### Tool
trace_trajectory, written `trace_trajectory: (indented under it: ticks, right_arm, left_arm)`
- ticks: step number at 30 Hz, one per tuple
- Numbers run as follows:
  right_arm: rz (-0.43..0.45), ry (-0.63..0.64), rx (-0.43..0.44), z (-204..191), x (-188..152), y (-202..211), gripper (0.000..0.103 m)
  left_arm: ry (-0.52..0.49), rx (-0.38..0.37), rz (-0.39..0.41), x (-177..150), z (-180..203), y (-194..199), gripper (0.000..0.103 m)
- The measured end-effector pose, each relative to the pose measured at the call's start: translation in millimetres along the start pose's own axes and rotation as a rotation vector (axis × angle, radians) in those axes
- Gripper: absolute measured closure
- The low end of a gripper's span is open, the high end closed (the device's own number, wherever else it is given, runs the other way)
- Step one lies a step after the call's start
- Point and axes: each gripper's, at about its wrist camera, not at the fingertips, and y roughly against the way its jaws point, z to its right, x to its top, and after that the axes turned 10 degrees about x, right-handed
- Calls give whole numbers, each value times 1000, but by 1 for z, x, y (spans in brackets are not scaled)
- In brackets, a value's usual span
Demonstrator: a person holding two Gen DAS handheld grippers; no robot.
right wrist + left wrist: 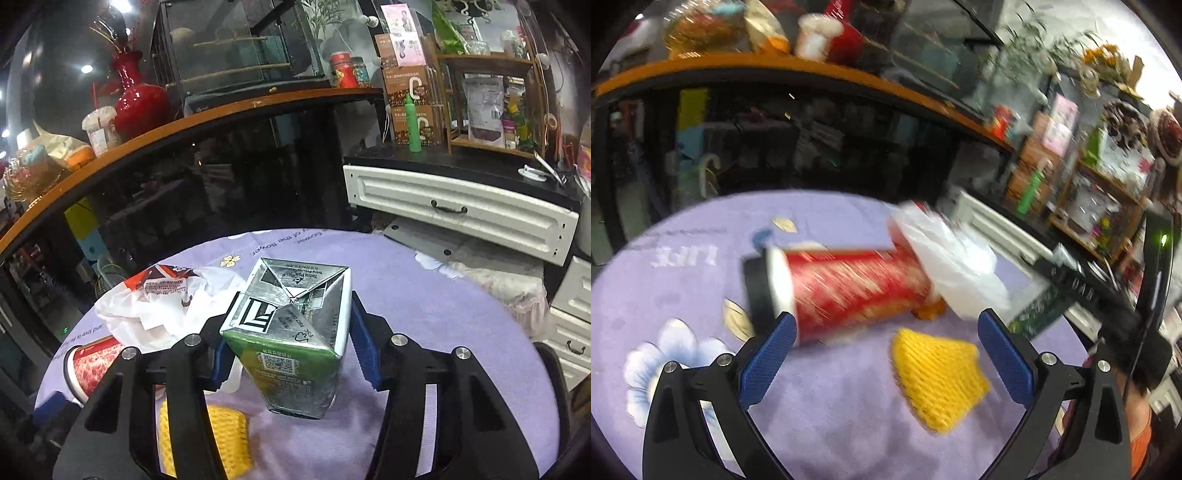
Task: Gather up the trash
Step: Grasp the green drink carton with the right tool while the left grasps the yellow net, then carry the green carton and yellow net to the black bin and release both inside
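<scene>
Green and silver, the drink carton sits clamped between the blue pads of the right tool, held up off the lilac tablecloth. Beside the carton, toward the left, lies a crumpled white plastic bag, and past that a red paper cup on its side; a yellow foam net lies just below the carton.

By my reading the job is barely begun: one piece is in hand, while the bag, cup and net are all left on the table, and no bin shows in either view.

Only the left wrist view shows the left tool, spread wide and empty, hovering near the cup and net; it is blurred. Only the right view shows the carton clearly.
</scene>
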Motion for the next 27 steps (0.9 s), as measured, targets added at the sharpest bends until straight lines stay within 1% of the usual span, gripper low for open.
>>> trace_trajectory:
  ticks: [1, 2, 5, 7, 8, 10, 11, 13, 14, 15, 16, 17, 19, 21, 26, 27]
  right_arm:
    - [16, 11, -5, 2, 1, 7, 49]
    - [27, 21, -7, 3, 1, 13, 49]
    - [49, 55, -5, 9, 1, 33, 49]
    - [59, 63, 3, 12, 0, 45, 49]
    - [68, 73, 7, 13, -2, 53, 49]
    - [79, 87, 7, 12, -4, 63, 48]
    - [82, 92, 11, 13, -6, 68, 49]
    - [86, 99, 21, 14, -10, 78, 48]
    - [87, 102, 24, 14, -12, 82, 48]
    - [86, 106, 28, 14, -13, 86, 49]
    - [86, 107, 31, 15, -14, 89, 48]
    - [89, 106, 32, 16, -16, 95, 49]
    - [92, 106, 36, 17, -18, 103, 48]
    - [88, 100, 51, 19, -20, 111, 48]
    - [67, 98, 83, 24, -28, 129, 49]
    - [63, 98, 89, 25, -31, 132, 49]
  left_arm:
    - [-26, -19, -38, -3, 6, -5, 6]
    - [-45, -22, -58, -6, 11, -8, 6]
    - [-131, -4, -133, -17, 30, -22, 7]
    - [-151, -1, -177, -22, 34, -31, 14]
    - [-164, -4, -218, -25, 37, -39, 15]
    - [-182, -3, -266, -32, 40, -50, 24]
    - [-194, 4, -287, -34, 42, -55, 26]
    - [-215, 9, -309, -38, 46, -61, 37]
    - [-242, 27, -287, -40, 50, -60, 41]
    - [-258, 29, -282, -40, 51, -59, 55]
    - [-261, 13, -283, -41, 52, -58, 64]
    - [-254, 5, -281, -42, 51, -56, 67]
    - [-252, 1, -268, -42, 50, -52, 83]
    - [-257, 9, -249, -42, 47, -46, 85]
    - [-227, 20, -242, -42, 30, -33, 86]
    - [-225, 24, -240, -41, 33, -31, 86]
